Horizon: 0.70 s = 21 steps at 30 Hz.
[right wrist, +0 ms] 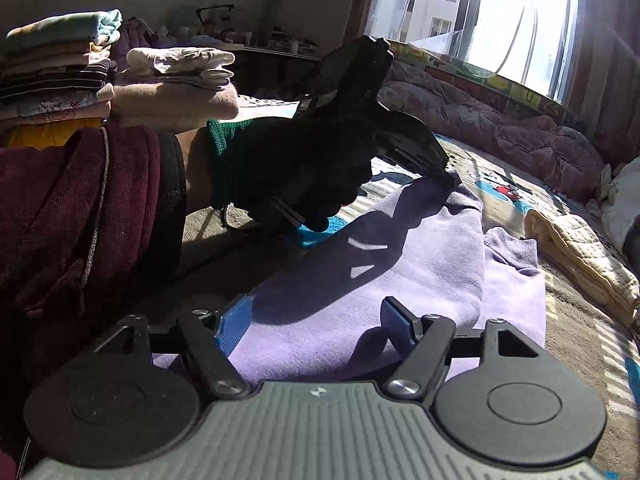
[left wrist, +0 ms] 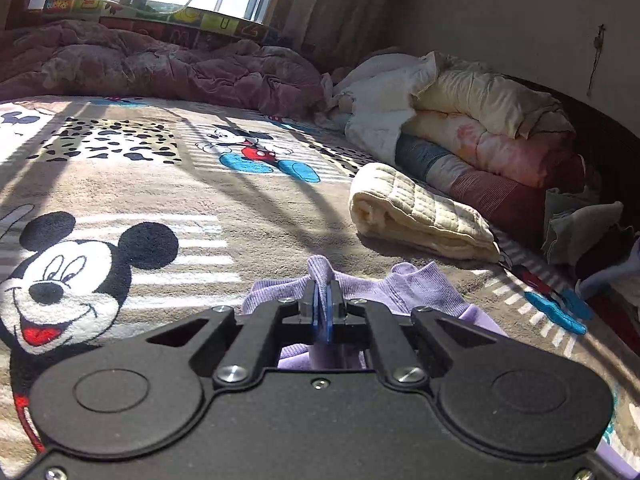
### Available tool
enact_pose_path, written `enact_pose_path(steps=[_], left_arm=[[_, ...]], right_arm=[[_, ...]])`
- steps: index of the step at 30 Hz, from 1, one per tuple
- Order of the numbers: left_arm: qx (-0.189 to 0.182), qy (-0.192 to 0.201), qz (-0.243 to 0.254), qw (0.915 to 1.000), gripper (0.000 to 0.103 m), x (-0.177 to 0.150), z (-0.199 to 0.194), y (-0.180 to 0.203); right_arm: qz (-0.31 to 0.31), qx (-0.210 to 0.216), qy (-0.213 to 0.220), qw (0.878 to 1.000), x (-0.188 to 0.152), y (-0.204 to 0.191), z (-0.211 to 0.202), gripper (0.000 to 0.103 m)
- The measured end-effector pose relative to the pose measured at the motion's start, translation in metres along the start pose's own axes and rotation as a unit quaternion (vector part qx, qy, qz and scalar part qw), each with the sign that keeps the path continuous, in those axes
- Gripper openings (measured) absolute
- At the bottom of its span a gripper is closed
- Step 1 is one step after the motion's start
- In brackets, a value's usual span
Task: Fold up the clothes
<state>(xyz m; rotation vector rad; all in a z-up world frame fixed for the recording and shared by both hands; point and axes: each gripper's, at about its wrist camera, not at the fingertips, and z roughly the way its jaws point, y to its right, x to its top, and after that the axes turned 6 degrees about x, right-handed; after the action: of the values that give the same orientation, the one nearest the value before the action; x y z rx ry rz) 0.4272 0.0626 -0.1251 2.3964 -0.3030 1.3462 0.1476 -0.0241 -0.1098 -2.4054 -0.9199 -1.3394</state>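
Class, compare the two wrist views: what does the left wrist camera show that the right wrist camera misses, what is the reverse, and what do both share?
Only the left wrist view shows the big Mickey Mouse face on the blanket and the rolled bedding pile.

Only the right wrist view shows the stacks of folded clothes, the gloved left hand and the open right gripper.

Both show the lilac sweatshirt, pinched by the left gripper, and the folded cream quilted blanket.
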Motion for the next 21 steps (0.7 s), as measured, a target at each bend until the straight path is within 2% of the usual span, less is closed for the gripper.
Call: enact_pose_path(steps=[5, 7, 8, 9, 11, 14, 17, 19, 21], left_arm=[[0.018, -0.026, 0.02, 0.9993, 0.003, -0.007, 0.011, 0.005], [0.027, -0.025, 0.022, 0.9991, 0.003, -0.007, 0.006, 0.006], [0.032, -0.021, 0.024, 0.999, 0.007, -0.006, 0.001, 0.008], [0.038, -0.014, 0.028, 0.9988, 0.019, -0.006, -0.006, 0.009], [0.048, -0.005, 0.034, 0.9982, 0.031, -0.005, -0.021, 0.012], [0.064, 0.01, 0.047, 0.9968, 0.032, -0.003, -0.053, 0.015], [0.079, 0.018, 0.029, 0.9963, 0.032, -0.004, -0.089, 0.015], [0.086, 0.022, 0.019, 0.9958, 0.034, -0.008, -0.115, 0.017], [0.09, 0.027, 0.016, 0.9954, 0.039, -0.019, -0.142, 0.025]], right_arm=[[0.018, 0.007, -0.034, 0.999, -0.007, 0.005, 0.013, 0.072], [0.029, 0.009, -0.037, 0.999, -0.009, 0.007, 0.016, 0.073], [0.031, 0.009, -0.039, 0.999, -0.009, 0.007, 0.017, 0.073], [0.032, 0.008, -0.041, 0.999, -0.009, 0.007, 0.017, 0.073], [0.024, 0.0, -0.042, 0.999, -0.006, 0.004, 0.013, 0.073], [0.023, -0.002, -0.011, 1.0, -0.005, -0.001, -0.008, 0.072], [0.023, 0.014, 0.023, 0.999, -0.005, -0.009, -0.028, 0.072], [0.01, 0.014, 0.005, 1.0, -0.008, -0.017, -0.027, 0.072], [0.014, 0.01, -0.041, 0.999, -0.017, -0.017, -0.014, 0.072]])
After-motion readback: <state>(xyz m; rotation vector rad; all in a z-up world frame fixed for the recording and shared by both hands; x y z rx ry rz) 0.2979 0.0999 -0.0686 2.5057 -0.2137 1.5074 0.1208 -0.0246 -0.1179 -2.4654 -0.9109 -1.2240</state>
